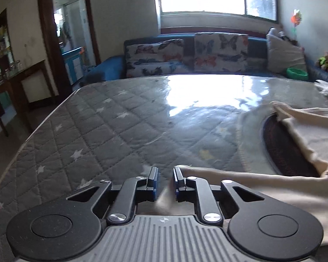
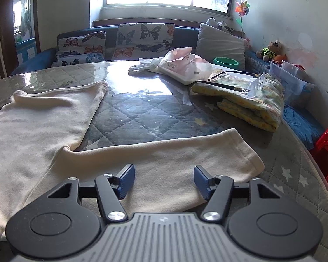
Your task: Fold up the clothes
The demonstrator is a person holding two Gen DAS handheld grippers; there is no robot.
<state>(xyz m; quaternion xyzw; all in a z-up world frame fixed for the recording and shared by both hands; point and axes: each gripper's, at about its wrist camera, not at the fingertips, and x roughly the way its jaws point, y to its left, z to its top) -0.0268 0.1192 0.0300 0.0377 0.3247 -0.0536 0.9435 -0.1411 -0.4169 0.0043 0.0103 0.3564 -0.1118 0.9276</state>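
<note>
On the quilted bench [image 2: 142,113] we see the cream garment [image 2: 43,131] spread flat, our right gripper [image 2: 163,180] over its leg with jaws wide apart, our left gripper [image 1: 165,183] nearly closed at its edge.

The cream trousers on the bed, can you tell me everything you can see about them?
The cream trousers look soft and fleecy. They lie flat on the quilted star mattress, their two legs spread apart in a V, cuffs pointing toward the window. The waist opening shows a dark lining. The right gripper hangs over one leg, jaws wide apart. The left gripper is at the waist edge.
</note>
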